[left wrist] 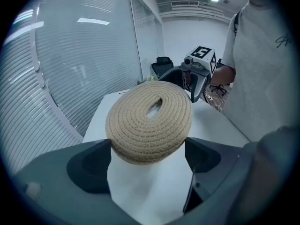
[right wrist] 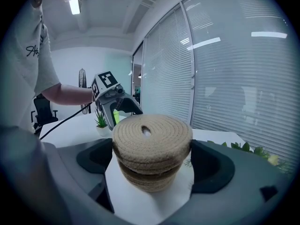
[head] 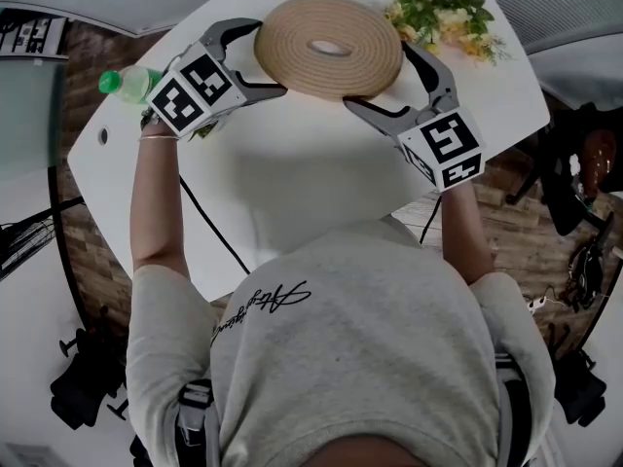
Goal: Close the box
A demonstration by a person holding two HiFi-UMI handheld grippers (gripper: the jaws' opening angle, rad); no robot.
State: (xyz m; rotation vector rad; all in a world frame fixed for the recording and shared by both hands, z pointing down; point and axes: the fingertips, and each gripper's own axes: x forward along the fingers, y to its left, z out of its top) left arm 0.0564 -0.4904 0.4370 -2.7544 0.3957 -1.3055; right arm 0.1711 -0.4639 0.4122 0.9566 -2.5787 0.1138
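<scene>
Squarely near the far edge of the white table [head: 292,173] stands the round tan coiled-rope box [head: 329,47], and its flat lid [right wrist: 151,132], pierced by an oval hole, lies on top of the body. The left gripper [head: 261,58] reaches in from one side and the right gripper [head: 382,78] from the other. Each has its jaws spread wide, with the box's edge between their tips. A green plastic bottle [head: 125,82] lies behind the left gripper. A yellow-flowered leafy sprig [head: 448,17] rests beyond the right one.
</scene>
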